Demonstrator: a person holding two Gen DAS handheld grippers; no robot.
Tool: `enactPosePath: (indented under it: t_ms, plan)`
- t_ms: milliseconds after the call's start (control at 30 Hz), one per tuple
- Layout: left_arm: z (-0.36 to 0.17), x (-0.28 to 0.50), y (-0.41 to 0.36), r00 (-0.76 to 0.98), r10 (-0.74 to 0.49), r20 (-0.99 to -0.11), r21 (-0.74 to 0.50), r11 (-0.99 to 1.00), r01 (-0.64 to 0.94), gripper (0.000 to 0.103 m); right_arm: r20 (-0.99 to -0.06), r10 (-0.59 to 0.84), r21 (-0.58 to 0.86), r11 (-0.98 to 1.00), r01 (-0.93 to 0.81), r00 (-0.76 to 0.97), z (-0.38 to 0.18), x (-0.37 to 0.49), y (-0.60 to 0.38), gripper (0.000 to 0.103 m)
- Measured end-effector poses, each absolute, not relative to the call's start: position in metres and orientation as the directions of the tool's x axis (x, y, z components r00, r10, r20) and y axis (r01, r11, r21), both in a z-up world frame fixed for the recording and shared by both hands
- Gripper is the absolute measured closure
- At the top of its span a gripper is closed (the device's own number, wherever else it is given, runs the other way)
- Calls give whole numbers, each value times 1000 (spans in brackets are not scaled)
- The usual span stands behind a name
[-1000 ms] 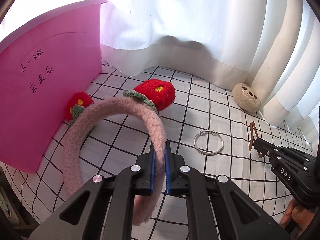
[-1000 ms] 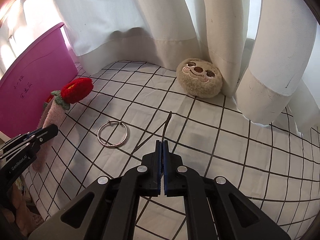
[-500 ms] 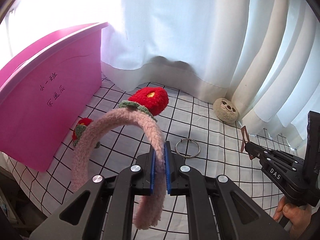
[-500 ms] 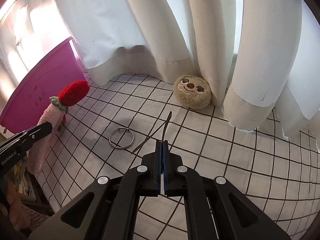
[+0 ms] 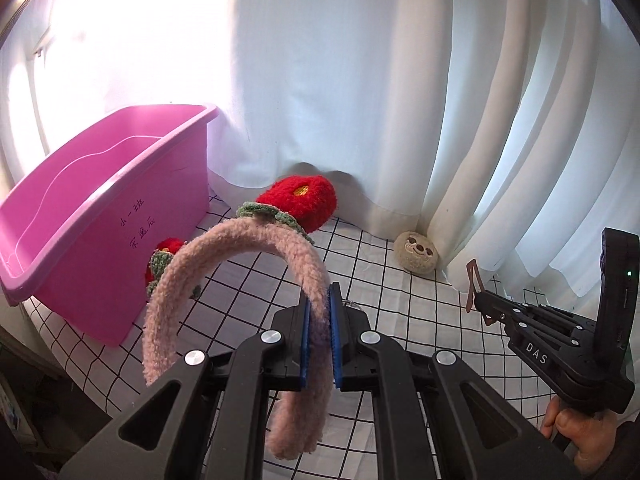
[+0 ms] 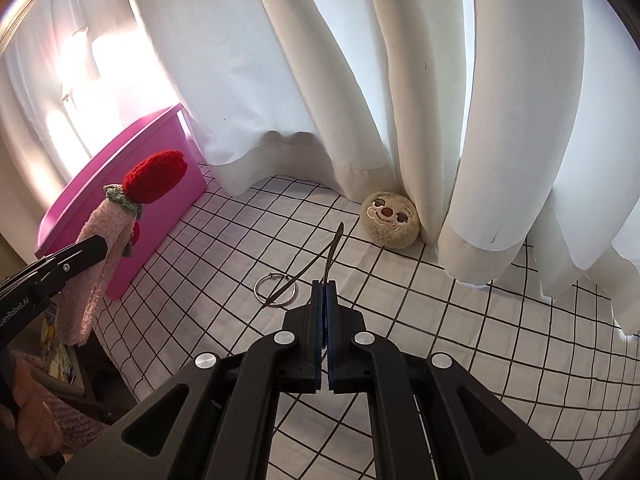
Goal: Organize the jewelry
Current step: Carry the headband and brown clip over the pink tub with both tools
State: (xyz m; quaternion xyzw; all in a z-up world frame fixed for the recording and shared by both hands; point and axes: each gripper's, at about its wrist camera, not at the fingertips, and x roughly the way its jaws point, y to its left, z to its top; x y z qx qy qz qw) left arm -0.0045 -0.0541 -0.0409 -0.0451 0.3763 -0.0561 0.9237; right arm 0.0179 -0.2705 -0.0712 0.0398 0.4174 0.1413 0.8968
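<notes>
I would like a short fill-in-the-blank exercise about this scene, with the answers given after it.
1. The left gripper is shut on a fluffy pink ____.
2. The bin beside the curtain is ____ in colour.
3. The silver ring lies on the checked ____.
4. The right gripper is shut on a thin hair ____.

Missing words: headband; pink; cloth; clip

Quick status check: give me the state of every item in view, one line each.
Left gripper: shut on the headband.
Pink fuzzy headband: lifted off the table, red flowers on top.
Right gripper: shut on the hair clip.
Hair clip: held in the air, tip forward.
Pink bin: upright, open, nothing visible inside.
Silver ring: flat on the checked cloth.
Sloth plush: resting against the curtain.
</notes>
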Motion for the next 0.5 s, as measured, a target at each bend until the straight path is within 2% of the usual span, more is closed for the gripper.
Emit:
enactPosePath:
  t_ms: [500]
  plan:
    - [60,-49,-61,831,-105,-546,-100,993,60,94,-611,396,192,914,-357,685,20,0,-268,101]
